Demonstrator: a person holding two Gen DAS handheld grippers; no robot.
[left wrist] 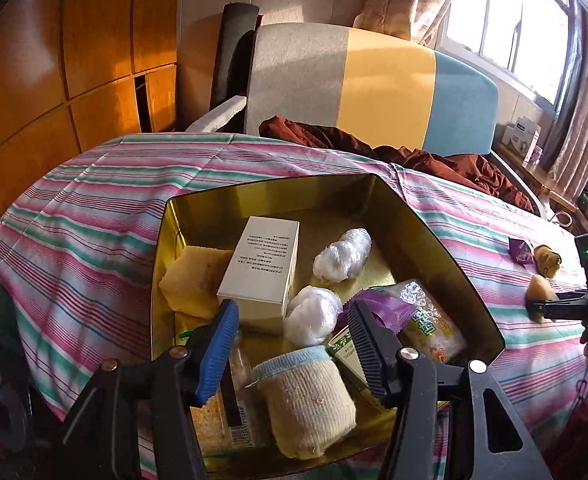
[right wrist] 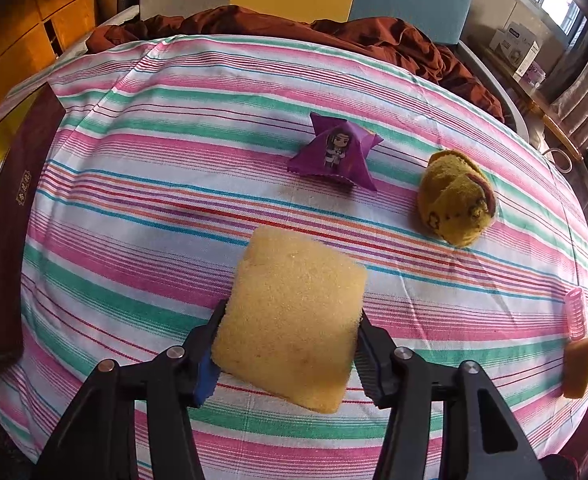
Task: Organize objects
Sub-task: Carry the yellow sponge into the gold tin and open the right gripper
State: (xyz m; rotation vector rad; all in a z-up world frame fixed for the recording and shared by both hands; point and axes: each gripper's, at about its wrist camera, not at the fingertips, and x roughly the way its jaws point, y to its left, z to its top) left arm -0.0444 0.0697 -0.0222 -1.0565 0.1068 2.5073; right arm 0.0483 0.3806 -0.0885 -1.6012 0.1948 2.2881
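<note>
My left gripper (left wrist: 294, 344) hangs open over a gold-lined tin box (left wrist: 446, 240) on the striped bed. Its pads press on nothing. Inside the tin lie a yellow sponge (left wrist: 189, 280), a white carton (left wrist: 261, 268), two plastic-wrapped white balls (left wrist: 342, 256), a purple packet (left wrist: 390, 308), a snack packet (left wrist: 434, 320) and a rolled cream sock (left wrist: 306, 400), which sits just below the fingers. My right gripper (right wrist: 289, 332) is shut on a square yellow sponge (right wrist: 289, 316), held above the sheet. Beyond it lie a purple cartoon packet (right wrist: 334, 152) and a rolled mustard sock (right wrist: 456, 200).
A pink hair roller (right wrist: 576, 312) and another sponge (right wrist: 582, 368) lie at the bed's right edge. The tin's maroon outer wall (right wrist: 9, 208) stands at the left. A brown blanket (right wrist: 374, 36) is bunched against the headboard (left wrist: 386, 92). A wooden wardrobe (left wrist: 53, 80) stands left.
</note>
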